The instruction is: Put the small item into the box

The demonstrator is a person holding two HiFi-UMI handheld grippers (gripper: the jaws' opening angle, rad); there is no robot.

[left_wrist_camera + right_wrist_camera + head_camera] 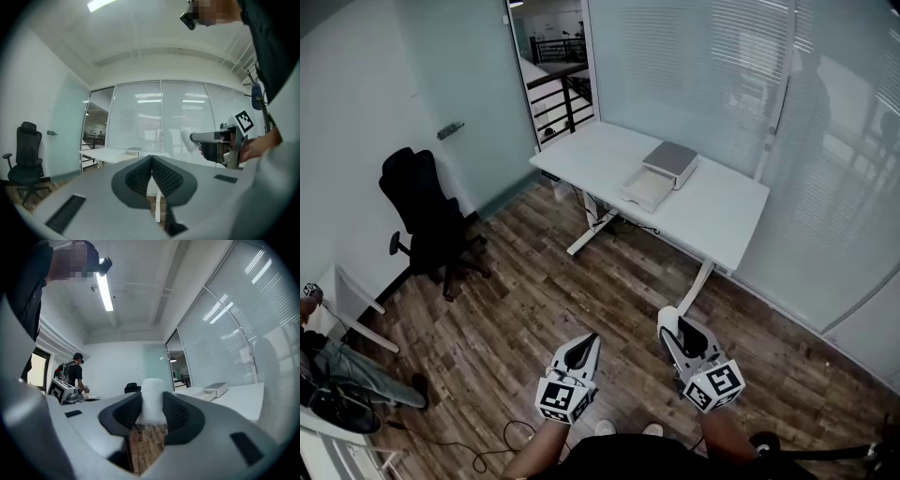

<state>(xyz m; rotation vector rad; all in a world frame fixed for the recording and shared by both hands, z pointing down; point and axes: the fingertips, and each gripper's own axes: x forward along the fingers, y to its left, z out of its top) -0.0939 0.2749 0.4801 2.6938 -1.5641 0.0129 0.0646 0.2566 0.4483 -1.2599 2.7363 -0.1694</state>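
Observation:
An open grey-white box (670, 164) sits on a white table (727, 220) across the room, with its pale lid part (645, 190) flat beside it. My right gripper (668, 325) is held low over the wooden floor, far from the table, shut on a small white foam-like item (152, 399). That item stands upright between the pads and pokes out past the tips (667, 318). My left gripper (590, 343) hangs beside it, jaws pressed together with nothing in them (151, 161). The left gripper view shows the right gripper (190, 138) and the distant box (133, 150).
A black office chair (424, 211) stands by the left wall. Glass walls with blinds run behind the table. A cable (502, 439) lies on the floor near my feet. A person (74, 373) stands at the room's far side, and white furniture (342, 300) is at the left edge.

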